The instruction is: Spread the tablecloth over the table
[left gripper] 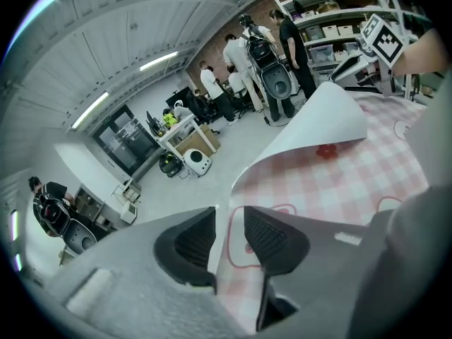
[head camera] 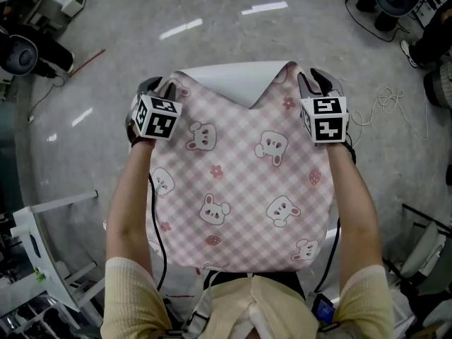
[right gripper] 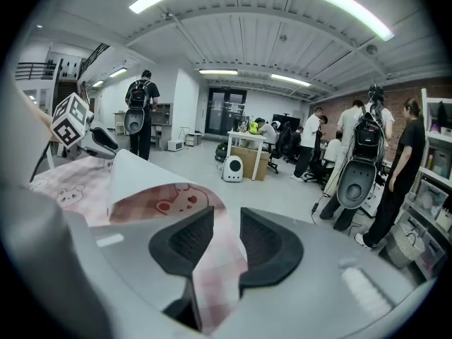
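Note:
A pink checked tablecloth (head camera: 240, 182) printed with bunnies lies draped over the table, which it hides. Its far edge is folded back, so the white underside (head camera: 226, 80) shows. My left gripper (head camera: 157, 85) is at the far left corner and my right gripper (head camera: 316, 78) at the far right corner. In the left gripper view the cloth's edge (left gripper: 233, 260) runs through the gripper (left gripper: 227, 221), whose jaws stand apart and do not press on it. In the right gripper view a fold of cloth (right gripper: 219, 274) lies loose inside the gripper (right gripper: 226, 221), also open.
Grey floor surrounds the table. A white frame (head camera: 42, 246) stands at the lower left, loose cables (head camera: 395, 111) lie on the right, and dark equipment sits in the far corners. Several people (left gripper: 247, 55) stand among desks and shelves in the background.

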